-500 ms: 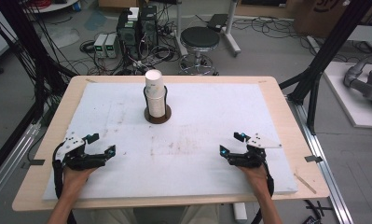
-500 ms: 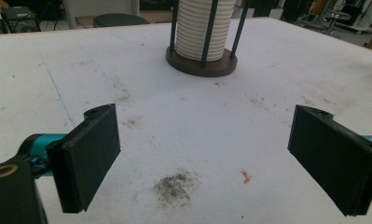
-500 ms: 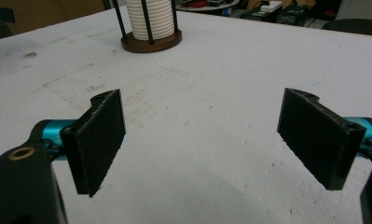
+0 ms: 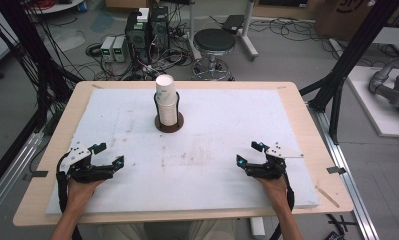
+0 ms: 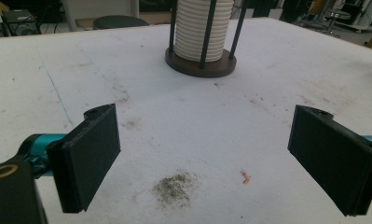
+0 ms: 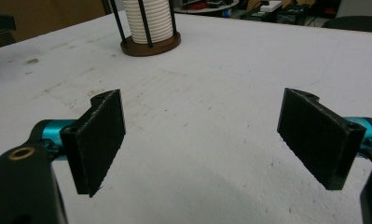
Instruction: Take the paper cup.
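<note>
A stack of white cups [image 4: 167,100] stands upright in its round brown holder [image 4: 168,123] at the middle of the far half of the counter [image 4: 297,102], ringed by thin dark rods. Both tongs sit low over the white mat, well short of the stack and on the person's side of it. The left tongs [image 4: 110,155] lie to the left of the stack, their jaws standing apart with nothing between them; the left gripper view looks straight up the mat at the holder's base [image 5: 200,65] past a grey smudge [image 5: 175,187] and a small red fleck [image 5: 244,177]. The right tongs [image 4: 249,153] lie to the right of the stack, jaws likewise spread wide and empty, with the cups [image 6: 151,21] seen far off beyond them in the right gripper view.

Against the picture from half a second back, little has changed: both hands rest much where they did, the stack untouched. That suggests the work on the cups has not begun, with both tongs poised and ready and the whole reach toward the stack yet to be made.
</note>
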A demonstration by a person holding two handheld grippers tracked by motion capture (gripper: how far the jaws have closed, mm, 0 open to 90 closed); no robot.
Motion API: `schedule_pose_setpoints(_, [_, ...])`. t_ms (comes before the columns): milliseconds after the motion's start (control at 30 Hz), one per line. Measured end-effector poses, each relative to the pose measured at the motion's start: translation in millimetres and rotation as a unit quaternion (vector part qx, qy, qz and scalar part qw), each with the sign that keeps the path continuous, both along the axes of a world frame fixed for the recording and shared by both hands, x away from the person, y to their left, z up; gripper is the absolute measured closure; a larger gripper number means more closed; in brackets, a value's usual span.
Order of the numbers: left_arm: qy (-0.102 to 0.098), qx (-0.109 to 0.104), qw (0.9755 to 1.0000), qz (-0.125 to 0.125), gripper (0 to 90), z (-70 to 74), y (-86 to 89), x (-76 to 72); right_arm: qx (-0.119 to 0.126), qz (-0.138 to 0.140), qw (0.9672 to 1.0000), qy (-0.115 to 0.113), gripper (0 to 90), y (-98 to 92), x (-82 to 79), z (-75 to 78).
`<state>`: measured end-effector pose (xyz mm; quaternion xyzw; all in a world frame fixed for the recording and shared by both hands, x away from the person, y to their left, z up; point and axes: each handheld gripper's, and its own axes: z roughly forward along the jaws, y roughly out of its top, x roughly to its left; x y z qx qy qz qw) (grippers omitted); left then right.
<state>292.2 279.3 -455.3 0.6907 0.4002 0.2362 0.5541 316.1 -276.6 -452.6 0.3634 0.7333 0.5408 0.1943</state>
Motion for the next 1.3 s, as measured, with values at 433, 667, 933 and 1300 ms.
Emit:
schedule_pose_setpoints(433, [-0.004,-0.024,0.9996,-0.014,7.5,22.1,6.0,3.2,-0.001,0.0,1.0,0.001,15.4,0.6,0.1,0.0])
schedule_pose_setpoints(667, [-0.017,-0.017,0.9992,-0.032,7.5,48.0,8.5,9.7,-0.002,0.0,1.0,0.0,15.4,0.8,0.1,0.0])
schedule_pose_setpoints(933, [-0.034,-0.009,0.9983,-0.046,7.5,79.5,5.2,21.5,-0.003,-0.001,1.0,-0.001,15.4,0.7,-0.1,0.1])
schedule_pose_setpoints(1300, [-0.039,-0.005,0.9976,-0.058,7.5,105.2,-0.8,37.9,-0.001,-0.001,1.0,0.003,15.4,0.7,0.2,0.0])
